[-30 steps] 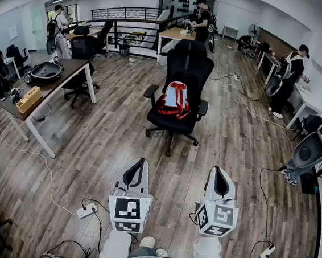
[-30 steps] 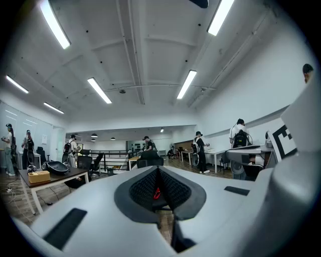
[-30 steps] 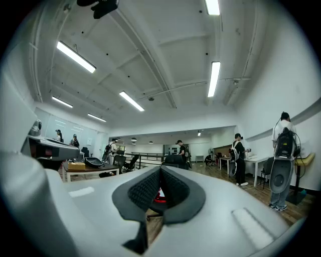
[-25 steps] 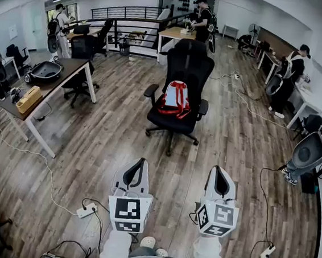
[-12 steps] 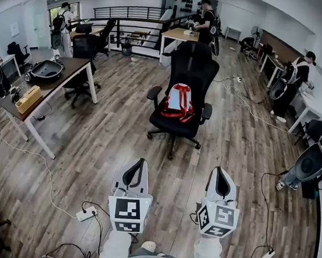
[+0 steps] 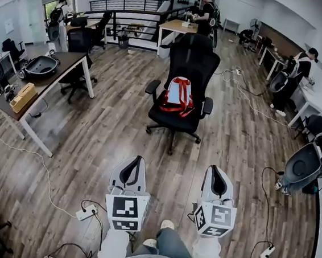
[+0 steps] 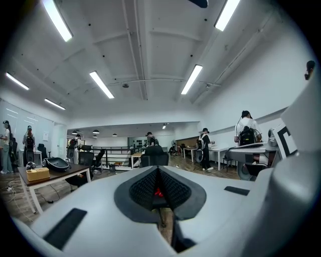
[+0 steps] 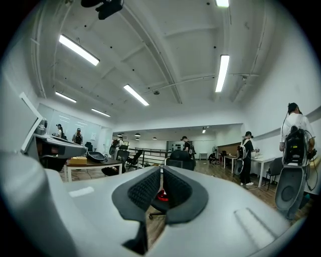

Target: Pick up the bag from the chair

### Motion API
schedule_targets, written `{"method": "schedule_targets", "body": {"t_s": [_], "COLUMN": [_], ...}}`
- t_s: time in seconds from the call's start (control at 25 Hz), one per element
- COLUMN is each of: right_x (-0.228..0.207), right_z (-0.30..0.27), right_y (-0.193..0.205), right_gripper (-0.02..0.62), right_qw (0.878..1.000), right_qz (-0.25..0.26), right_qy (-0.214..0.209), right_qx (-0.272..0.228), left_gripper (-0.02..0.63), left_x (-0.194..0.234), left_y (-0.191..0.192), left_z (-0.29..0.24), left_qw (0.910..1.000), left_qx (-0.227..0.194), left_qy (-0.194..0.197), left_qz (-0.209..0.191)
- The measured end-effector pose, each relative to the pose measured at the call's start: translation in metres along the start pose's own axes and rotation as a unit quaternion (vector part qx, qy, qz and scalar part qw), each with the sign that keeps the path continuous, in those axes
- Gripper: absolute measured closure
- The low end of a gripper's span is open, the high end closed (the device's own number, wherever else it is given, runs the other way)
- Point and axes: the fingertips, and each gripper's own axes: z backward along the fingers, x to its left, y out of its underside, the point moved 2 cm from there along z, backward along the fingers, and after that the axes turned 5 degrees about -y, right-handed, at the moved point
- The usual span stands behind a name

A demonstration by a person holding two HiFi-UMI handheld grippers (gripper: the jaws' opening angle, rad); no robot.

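Two pairs of jaws are clenched on nothing. The left grey plastic gripper (image 6: 138,162) points level over the wood-plank floor (image 6: 91,135). Ahead, well apart from it, the red-and-white fabric bag (image 6: 178,96) stands upright on the black swivel chair's (image 6: 198,58) seat. The right grey plastic gripper (image 6: 212,171) points level alongside.

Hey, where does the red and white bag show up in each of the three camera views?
Head view: the bag is upper centre, on the chair seat.
Left gripper view: low centre, a red sliver of the bag shows between the shut left tongs.
Right gripper view: low centre, a red sliver shows between the shut right tongs.
Shared landmark: the black office chair holding it.
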Motion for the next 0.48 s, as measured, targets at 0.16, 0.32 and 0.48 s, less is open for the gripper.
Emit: {"method": "schedule_targets", "body": {"t_s": [0.16, 0.32, 0.48], "right_x": [-0.006, -0.021, -0.045], "right_z": [-0.025, -0.064, -0.116], "right_y": [0.007, 0.02, 0.027], "right_gripper": [0.584, 0.584, 0.584], "right_qw": [1.0, 1.0, 1.0], "right_qz": [-0.003, -0.011, -0.02], "right_qy": [0.0, -0.004, -0.016], "right_qx": [0.006, 0.013, 0.012], "left_gripper": [0.6, 0.601, 0.601], "left_x": [0.008, 0.011, 0.009], "left_y": [0.006, 0.012, 0.012], "left_z": [-0.025, -0.064, -0.116], "left_qw": [0.9999, 0.9998, 0.9996], "left_qx": [0.009, 0.016, 0.02], "left_qy": [-0.004, -0.01, -0.018], "left_qz": [0.003, 0.004, 0.001]}}
